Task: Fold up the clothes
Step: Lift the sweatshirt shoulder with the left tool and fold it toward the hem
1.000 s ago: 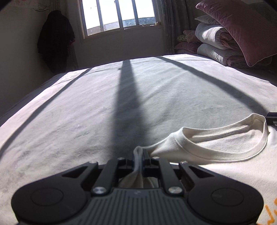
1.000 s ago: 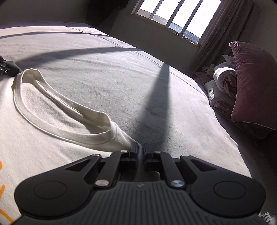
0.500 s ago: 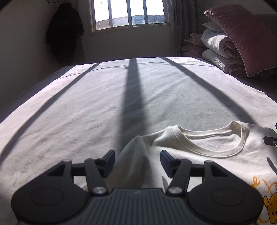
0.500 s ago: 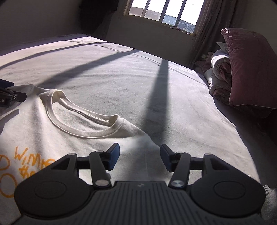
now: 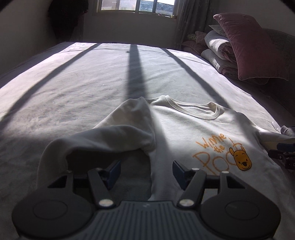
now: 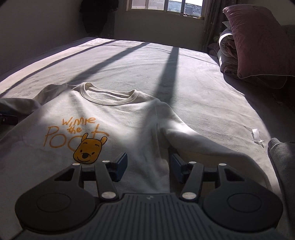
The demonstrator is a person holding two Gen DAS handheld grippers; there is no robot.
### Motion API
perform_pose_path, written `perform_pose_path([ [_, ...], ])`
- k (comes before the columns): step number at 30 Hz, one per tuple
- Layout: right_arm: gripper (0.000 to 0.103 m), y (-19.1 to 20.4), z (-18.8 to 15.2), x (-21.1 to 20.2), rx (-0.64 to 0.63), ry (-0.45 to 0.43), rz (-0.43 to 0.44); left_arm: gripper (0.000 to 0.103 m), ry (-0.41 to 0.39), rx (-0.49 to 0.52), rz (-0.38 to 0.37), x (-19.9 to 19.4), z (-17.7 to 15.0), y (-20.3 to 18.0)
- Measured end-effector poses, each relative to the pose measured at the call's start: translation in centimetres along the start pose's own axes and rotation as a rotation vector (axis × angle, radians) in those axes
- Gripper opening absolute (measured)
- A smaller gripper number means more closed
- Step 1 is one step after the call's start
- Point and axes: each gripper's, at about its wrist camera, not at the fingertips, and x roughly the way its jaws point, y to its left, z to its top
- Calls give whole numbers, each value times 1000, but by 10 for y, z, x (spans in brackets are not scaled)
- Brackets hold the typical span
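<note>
Lying face up on the bed (image 5: 73,88), the cream sweatshirt (image 5: 184,133) has its neckline toward the window (image 6: 166,5) and its orange lettering and yellow bear print (image 6: 90,150) on the chest. Both sleeves run down along its sides, the one on the left bunched into a raised fold. The left claw (image 5: 146,172) hovers above the shirt's left side seam, its jaws part-way apart after just opening further, with cloth below them but nothing pinched. The right claw (image 6: 148,167) hangs over the right side where sleeve meets body, jaws likewise standing apart and gripping nothing. A grey sleeve (image 6: 282,158) of the person shows at the right edge. Folded quilts (image 5: 219,53) and a plum cushion (image 5: 252,46) are stacked at the bed's far right. A small white scrap (image 6: 256,137) lies on the sheet beside the right sleeve.
</note>
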Motion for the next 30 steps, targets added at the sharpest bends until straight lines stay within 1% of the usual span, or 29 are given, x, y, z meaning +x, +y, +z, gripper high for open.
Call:
perform_pose_path([
  [4,56,-14,-14,-2,106,21,4,62,-1,-195,-51,17,-4,25],
  [5,56,-20,-19,0,151,28,9,62,-1,-244,-60,22,-5,30],
  [6,56,-25,-22,1,181,32,13,62,-14,-302,-74,29,-6,36],
  [9,56,-40,-30,8,269,38,33,61,-70,-393,-97,41,-4,42],
  [11,57,-50,-30,13,324,26,58,60,-97,-419,-98,48,-1,43],
  [12,57,-54,-29,16,352,16,71,56,-109,-422,-93,51,1,43],
  [13,57,-57,-27,19,375,10,79,47,-116,-419,-80,53,3,42],
  [14,57,-61,-25,22,399,3,88,41,-117,-413,-63,56,5,43],
  [15,57,-64,-22,26,428,-8,96,29,-116,-408,-46,59,7,45],
  [16,57,-66,-20,29,456,-20,104,14,-116,-402,-35,60,9,48],
  [17,57,-69,-17,33,484,-31,112,9,-115,-396,-24,62,10,51],
  [18,57,-72,-15,36,512,-44,119,7,-123,-385,-14,61,12,53],
  [20,57,-77,-11,42,564,-83,94,5,-150,-352,17,56,16,57],
  [21,52,-79,-8,44,577,-98,69,5,-171,-330,38,52,19,58],
  [22,23,-81,-5,47,577,-103,39,5,-188,-316,48,49,21,60],
  [23,4,-82,-2,48,571,-109,10,5,-200,-294,70,47,23,60],
  [25,4,-85,3,49,550,-131,-51,5,-223,-250,117,43,27,61],
  [26,4,-86,5,48,535,-146,-82,5,-204,-241,134,47,28,63],
  [27,4,-87,5,50,529,-143,-103,5,-180,-235,150,51,29,66],
  [29,4,-91,3,56,541,-115,-110,5,-148,-262,150,58,26,70],
  [30,4,-90,2,57,545,-110,-97,6,-145,-275,141,57,27,71],
])
